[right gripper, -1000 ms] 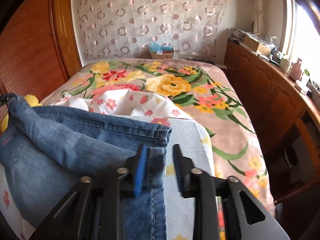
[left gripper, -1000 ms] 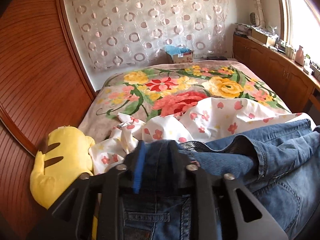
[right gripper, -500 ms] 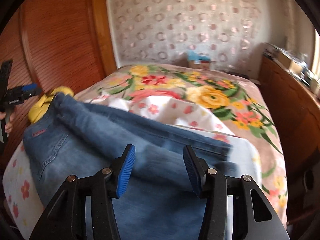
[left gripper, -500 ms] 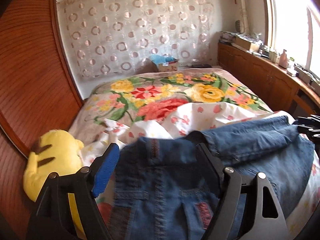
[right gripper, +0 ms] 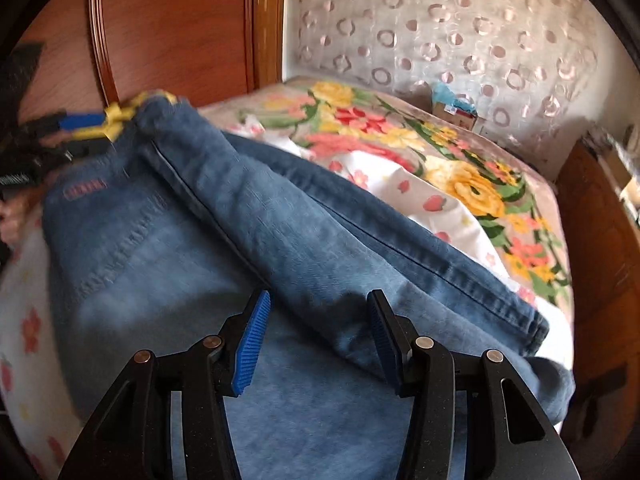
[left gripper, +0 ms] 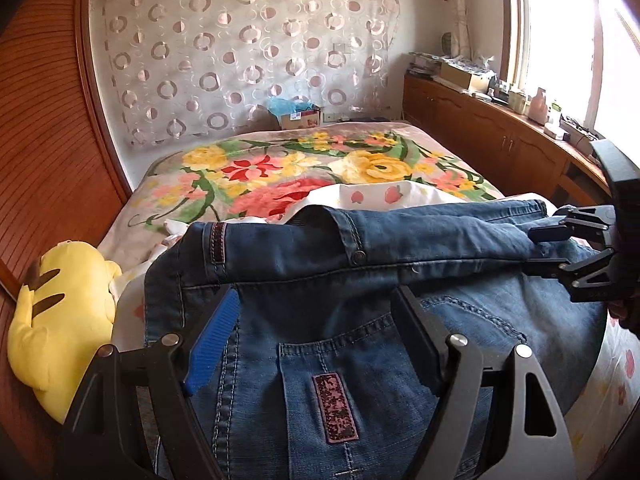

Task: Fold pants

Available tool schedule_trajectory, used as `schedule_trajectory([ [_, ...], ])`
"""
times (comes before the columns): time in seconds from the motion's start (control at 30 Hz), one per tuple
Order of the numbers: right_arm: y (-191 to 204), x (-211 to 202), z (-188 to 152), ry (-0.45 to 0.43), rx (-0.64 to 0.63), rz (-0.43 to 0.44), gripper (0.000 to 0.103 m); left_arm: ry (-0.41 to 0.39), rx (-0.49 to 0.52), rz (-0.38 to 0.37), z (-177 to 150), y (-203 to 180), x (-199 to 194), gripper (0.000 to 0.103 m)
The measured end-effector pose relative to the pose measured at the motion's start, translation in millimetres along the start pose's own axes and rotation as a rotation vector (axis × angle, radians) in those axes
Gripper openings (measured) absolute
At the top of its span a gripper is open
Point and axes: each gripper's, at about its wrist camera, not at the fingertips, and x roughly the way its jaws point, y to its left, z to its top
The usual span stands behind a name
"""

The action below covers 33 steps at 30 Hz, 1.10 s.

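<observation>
Blue denim pants (left gripper: 360, 312) lie folded over on a white flowered sheet (left gripper: 384, 194) on the bed, waistband and back pocket towards the left wrist view. They also show in the right wrist view (right gripper: 248, 216), legs doubled along the far side. My left gripper (left gripper: 316, 324) is open and empty just above the waist end. My right gripper (right gripper: 316, 336) is open and empty over the leg end; it also appears at the right of the left wrist view (left gripper: 560, 248).
A flowered blanket (left gripper: 280, 168) covers the bed. A yellow plush toy (left gripper: 60, 312) lies at the left beside the wooden headboard wall (left gripper: 48, 140). Wooden cabinets (left gripper: 500, 136) with clutter run along the right under the window. A cardboard box (left gripper: 300, 116) stands past the bed.
Both grippers have let go of the jeans and opened. Both have drawn back; the right one has swung to look left across the folded pants.
</observation>
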Motion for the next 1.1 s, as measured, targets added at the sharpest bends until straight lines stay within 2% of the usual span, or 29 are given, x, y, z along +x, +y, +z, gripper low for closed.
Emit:
schedule_trajectory([
  [0.07, -3, 4, 8, 0.031, -0.02, -0.015, 0.014, -0.005, -0.003, -0.003, 0, 0, -1, 0.079],
  [0.13, -7, 5, 17, 0.045, -0.04, -0.027, 0.007, -0.013, 0.0, -0.003, -1, -1, -2, 0.079],
  [0.33, -26, 7, 53, -0.026, -0.012, -0.084, 0.005, -0.026, -0.004, -0.005, -1, 2, -5, 0.079],
  [0.5, -33, 39, 56, -0.029, 0.03, -0.132, 0.005, -0.014, -0.013, 0.002, -3, 6, 0, 0.079],
  [0.53, -35, 45, 55, -0.022, 0.041, -0.132, 0.005, -0.012, -0.013, 0.005, -4, 6, 1, 0.079],
  [0.6, -38, 47, 54, -0.023, 0.081, -0.123, 0.013, -0.006, -0.015, 0.01, -5, 7, 3, 0.079],
  [0.67, -47, 43, 55, -0.036, 0.123, -0.118, 0.032, 0.003, -0.019, 0.012, -7, 9, 5, 0.079],
  [0.77, -63, 21, 45, -0.081, 0.174, -0.093, 0.042, 0.014, -0.015, 0.01, -9, 7, 8, 0.079],
  [0.93, -85, -13, 9, -0.096, 0.218, -0.168, 0.046, 0.025, -0.003, 0.007, -10, 3, 11, 0.079],
  [1.1, -103, -16, -23, -0.037, 0.262, -0.209, 0.047, 0.037, 0.003, 0.011, -11, 2, 14, 0.079],
])
